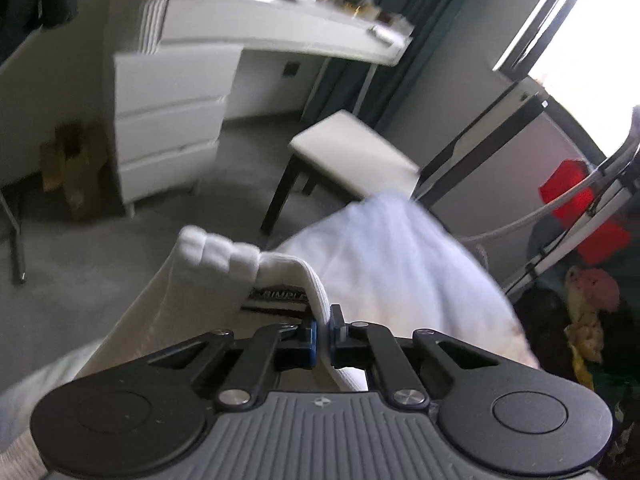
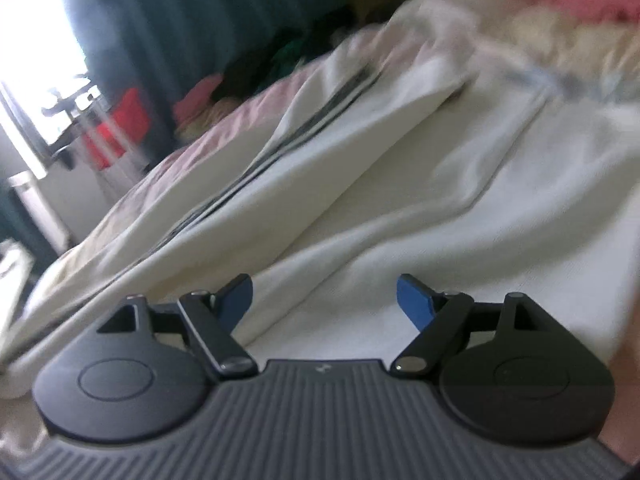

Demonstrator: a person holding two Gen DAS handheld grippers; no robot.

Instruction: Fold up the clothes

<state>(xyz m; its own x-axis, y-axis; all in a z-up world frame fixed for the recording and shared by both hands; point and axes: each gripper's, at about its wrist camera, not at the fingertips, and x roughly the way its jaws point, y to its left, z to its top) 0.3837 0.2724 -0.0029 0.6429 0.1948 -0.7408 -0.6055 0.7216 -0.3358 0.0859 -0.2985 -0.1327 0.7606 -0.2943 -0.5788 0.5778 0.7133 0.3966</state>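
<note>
Left gripper (image 1: 323, 330) pinches the ribbed collar of the white garment (image 1: 384, 264), lifted at frame centre, probably to carry a fold. Right gripper (image 2: 325, 305) gapes wide, empty, low over the garment (image 2: 360, 184) spread mid-frame on the bed (image 2: 580, 52).

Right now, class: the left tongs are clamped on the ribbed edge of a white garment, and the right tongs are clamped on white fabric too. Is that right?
Not quite. The left tongs do grip the white garment, but the right wrist view shows the right tongs open, with nothing between their fingers, just above the white fabric.
</note>
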